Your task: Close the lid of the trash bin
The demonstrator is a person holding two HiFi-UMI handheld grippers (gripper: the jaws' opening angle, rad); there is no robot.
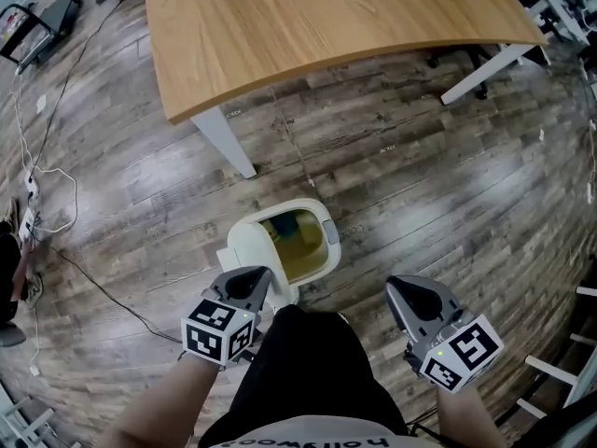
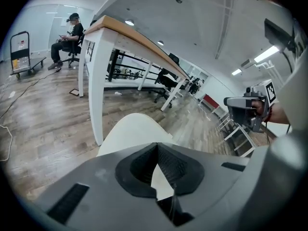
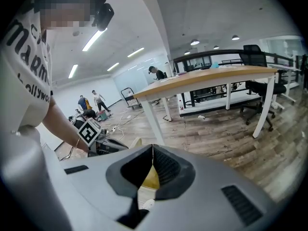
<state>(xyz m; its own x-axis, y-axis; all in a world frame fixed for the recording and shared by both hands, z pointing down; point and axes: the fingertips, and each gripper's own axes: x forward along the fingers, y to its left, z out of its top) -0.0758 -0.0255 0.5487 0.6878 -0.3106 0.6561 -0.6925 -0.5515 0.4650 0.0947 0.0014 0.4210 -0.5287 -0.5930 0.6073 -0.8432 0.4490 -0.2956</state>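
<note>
A cream trash bin [image 1: 328,239] stands on the wood floor below me, with a yellowish liner inside it. Its lid [image 1: 250,246] is up, on the bin's left side. My left gripper [image 1: 254,276] is shut and empty, its tips close behind the raised lid; whether they touch it I cannot tell. In the left gripper view the lid's pale back [image 2: 130,131] fills the space just past the closed left gripper [image 2: 157,144]. My right gripper [image 1: 406,289] hangs to the right of the bin, apart from it, also shut with nothing held. The right gripper [image 3: 153,147] points toward the bin's yellow inside [image 3: 150,178].
A wooden table [image 1: 326,26] on white legs [image 1: 229,143] stands just beyond the bin. Cables [image 1: 56,194] trail over the floor at the left. My own dark-trousered legs [image 1: 298,371] are right behind the bin. A seated person [image 2: 67,35] and a cart [image 2: 21,52] are far off.
</note>
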